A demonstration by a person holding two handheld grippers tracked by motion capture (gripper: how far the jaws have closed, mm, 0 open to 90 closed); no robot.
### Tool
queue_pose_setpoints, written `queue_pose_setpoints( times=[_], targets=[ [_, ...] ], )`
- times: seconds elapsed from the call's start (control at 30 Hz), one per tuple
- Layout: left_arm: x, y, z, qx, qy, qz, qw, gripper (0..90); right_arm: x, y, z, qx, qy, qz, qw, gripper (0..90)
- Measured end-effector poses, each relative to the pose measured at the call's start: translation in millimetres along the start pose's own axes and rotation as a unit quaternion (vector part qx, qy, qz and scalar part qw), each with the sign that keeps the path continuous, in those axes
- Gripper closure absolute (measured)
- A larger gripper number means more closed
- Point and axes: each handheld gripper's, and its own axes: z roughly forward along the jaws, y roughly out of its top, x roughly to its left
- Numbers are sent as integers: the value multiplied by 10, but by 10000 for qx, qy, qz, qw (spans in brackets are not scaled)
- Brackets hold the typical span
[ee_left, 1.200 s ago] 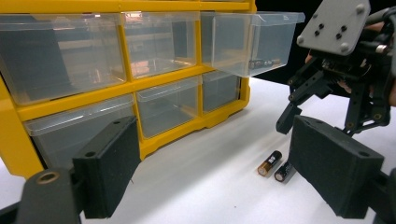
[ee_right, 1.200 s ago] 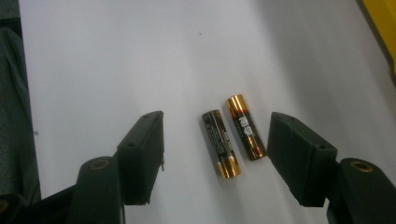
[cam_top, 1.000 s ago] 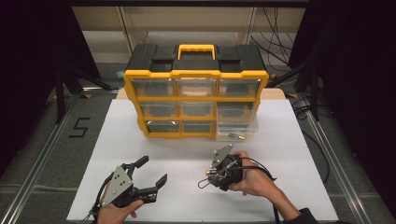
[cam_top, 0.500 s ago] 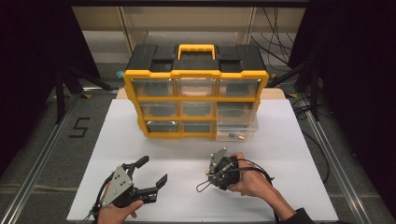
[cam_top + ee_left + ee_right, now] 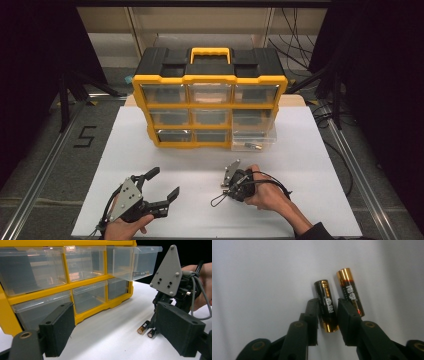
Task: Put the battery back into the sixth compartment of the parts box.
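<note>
the step in hand looks like picking one battery off the tabletop (image 5: 300,135) to drop it into the pulled-out drawer (image 5: 254,141) at the lower right of the yellow organizer (image 5: 210,80). the right tongs (image 5: 327,312) point down at two batteries lying side by side near the front edge, right of the middle. their jaws straddle the left battery (image 5: 326,305), one on each side and very close to it, but whether they already pinch it i cannot tell. the second battery (image 5: 350,291) lies just beside the outer face of one jaw. the left tongs (image 5: 162,185) rest released near the front left corner, jaws spread wide and grasping nothing.

the next move probably calls for a firm squeeze on the one battery without nudging its neighbour, then a lift and a carry toward the back, over the drawer's rim.

the right gripper view gives the jaw-to-battery fit. the left gripper view shows the right tongs (image 5: 152,326) standing over both batteries, and something small already lying in the drawer (image 5: 135,262). the high view gives the whole layout, with the batteries hidden under the hand.
</note>
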Motion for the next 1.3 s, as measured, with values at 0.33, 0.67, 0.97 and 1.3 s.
queue_pose_setpoints(
  times=[0.33, 0.67, 0.97, 1.3],
  targets=[
    [-2, 2, -1, -4, -4, -2, 10000, 163, 15, 7, -12, -2, 76, -65, 9999, 768],
    [-1, 1, -2, -2, 3, -7, 10000, 163, 31, 99, -475, -747, -313, -94, 9967, 768],
    [1, 2, -3, 3, 5, -12, 10000, 163, 48, 141, -853, -1356, -621, -111, 9887, 768],
    [0, 1, -1, 4, 8, -4, 10000, 163, 41, 118, -1175, -1819, -865, 45, 9795, 768]
  ],
)
